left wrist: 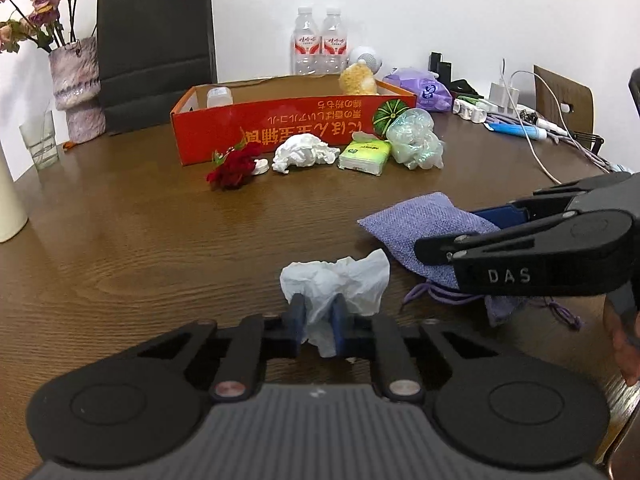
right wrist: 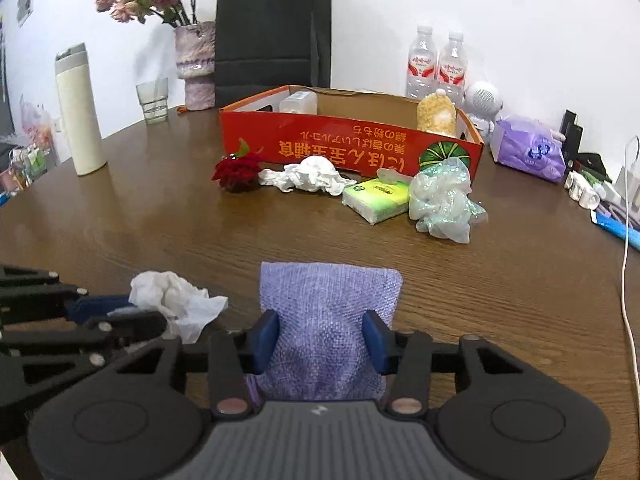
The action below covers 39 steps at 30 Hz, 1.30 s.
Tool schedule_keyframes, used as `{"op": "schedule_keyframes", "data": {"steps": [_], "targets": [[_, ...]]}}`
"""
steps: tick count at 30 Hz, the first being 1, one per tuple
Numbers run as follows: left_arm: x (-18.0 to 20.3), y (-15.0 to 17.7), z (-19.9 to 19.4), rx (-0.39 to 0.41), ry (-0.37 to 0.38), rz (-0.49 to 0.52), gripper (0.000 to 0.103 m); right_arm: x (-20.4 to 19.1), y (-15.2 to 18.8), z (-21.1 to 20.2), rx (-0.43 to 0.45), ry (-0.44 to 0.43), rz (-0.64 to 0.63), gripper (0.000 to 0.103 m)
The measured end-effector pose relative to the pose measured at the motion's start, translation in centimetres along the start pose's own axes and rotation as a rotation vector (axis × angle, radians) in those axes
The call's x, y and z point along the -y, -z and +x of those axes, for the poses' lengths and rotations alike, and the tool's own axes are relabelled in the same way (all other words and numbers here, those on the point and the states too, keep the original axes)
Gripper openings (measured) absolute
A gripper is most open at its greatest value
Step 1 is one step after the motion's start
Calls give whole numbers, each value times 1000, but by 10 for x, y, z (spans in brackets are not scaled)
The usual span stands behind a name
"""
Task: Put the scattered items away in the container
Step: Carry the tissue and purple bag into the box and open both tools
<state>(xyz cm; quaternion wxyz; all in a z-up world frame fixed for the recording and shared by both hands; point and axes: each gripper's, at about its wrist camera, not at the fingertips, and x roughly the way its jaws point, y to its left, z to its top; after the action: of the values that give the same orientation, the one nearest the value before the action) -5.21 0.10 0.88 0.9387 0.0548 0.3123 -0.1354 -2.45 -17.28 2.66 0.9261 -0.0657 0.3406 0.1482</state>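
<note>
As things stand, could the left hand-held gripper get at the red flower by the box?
Probably not yet: the left hand-held gripper is shut on a crumpled tissue. The bare table toward the red flower looks unobstructed once it lets go.

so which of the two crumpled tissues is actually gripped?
The near tissue, pinched between the left gripper fingers. The other tissue lies untouched by the orange box.

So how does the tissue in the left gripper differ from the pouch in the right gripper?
The tissue is white, thin and crumpled; the pouch is purple, woven and lies fairly flat. The left gripper pinches the tissue with jaws almost closed; the right gripper holds the pouch with jaws set much wider. Both are soft and sit low on the table, outside the box.
</note>
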Motion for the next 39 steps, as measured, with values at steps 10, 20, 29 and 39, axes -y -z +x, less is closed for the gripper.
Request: {"op": "schedule_keyframes", "data": {"steps": [10, 20, 29, 39], "targets": [[-8, -21, -46, 180, -41, -53, 7, 13, -13, -40, 108, -24, 71, 32], [-42, -141, -43, 379, 5, -44, 7, 61, -112, -74, 343, -56, 111, 32], [-93, -302, 131, 112, 46, -139, 7, 112, -294, 43, 279, -79, 182, 32], [-91, -305, 293, -194, -58, -96, 7, 137, -306, 259, -176, 36, 247, 32]]}}
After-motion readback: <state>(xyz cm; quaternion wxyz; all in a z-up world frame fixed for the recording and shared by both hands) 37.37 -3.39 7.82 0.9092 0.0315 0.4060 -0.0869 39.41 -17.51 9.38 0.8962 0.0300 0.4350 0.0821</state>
